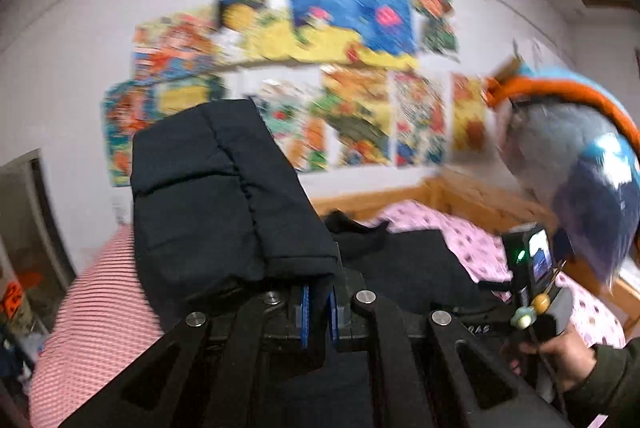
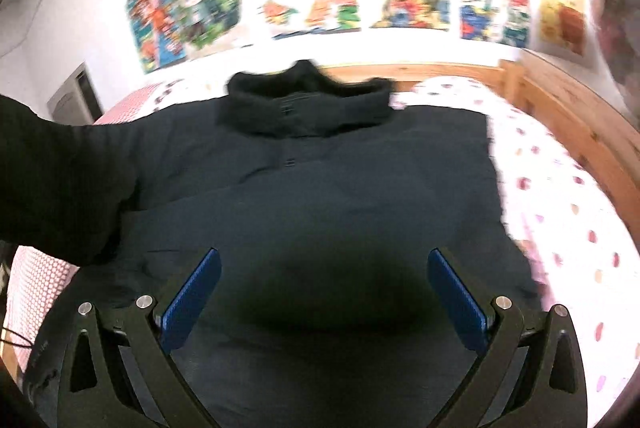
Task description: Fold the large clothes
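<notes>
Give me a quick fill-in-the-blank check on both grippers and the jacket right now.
1. The left gripper is ____ on a sleeve of the dark jacket.
2. The right gripper hovers over the jacket with its jaws ____.
3. The jacket lies spread on the bed with its collar toward the ____ hung with posters.

Missing words: shut; open; wall
</notes>
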Action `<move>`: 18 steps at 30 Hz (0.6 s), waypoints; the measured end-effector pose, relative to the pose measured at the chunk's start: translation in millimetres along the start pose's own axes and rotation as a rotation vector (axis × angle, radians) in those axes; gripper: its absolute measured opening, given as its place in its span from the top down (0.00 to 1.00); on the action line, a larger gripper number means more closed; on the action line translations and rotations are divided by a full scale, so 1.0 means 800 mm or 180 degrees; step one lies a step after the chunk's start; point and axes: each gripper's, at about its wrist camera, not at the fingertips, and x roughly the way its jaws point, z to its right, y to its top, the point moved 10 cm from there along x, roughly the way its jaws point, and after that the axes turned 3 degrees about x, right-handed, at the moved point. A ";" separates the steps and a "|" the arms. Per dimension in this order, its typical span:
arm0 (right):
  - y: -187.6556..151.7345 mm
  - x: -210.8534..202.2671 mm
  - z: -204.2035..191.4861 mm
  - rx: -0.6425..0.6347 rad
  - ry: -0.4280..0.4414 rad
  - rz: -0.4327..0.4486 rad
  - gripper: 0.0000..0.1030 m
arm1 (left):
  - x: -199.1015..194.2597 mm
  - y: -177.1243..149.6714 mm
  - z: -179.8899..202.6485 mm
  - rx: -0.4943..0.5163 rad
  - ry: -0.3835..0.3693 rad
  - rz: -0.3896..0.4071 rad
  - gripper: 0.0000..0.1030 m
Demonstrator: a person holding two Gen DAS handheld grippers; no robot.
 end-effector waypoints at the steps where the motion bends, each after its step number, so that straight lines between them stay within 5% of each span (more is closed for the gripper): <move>1: 0.000 0.000 0.020 0.0039 -0.0081 0.0022 0.01 | 0.014 -0.004 0.014 0.0044 -0.0052 -0.0048 0.93; 9: -0.020 -0.001 0.117 0.0307 -0.0187 0.0024 0.01 | 0.126 -0.079 0.126 0.0279 -0.0729 -0.0661 0.90; 14: -0.037 0.021 0.150 0.0488 -0.0181 -0.0105 0.01 | 0.163 -0.124 0.144 0.0253 -0.0861 -0.1069 0.86; 17: -0.040 0.039 0.157 0.0590 -0.0085 -0.0181 0.01 | 0.168 -0.143 0.143 0.0228 -0.0952 -0.1244 0.67; 18: -0.038 0.043 0.156 0.0595 -0.0053 -0.0196 0.01 | 0.167 -0.146 0.142 0.0213 -0.0990 -0.1265 0.52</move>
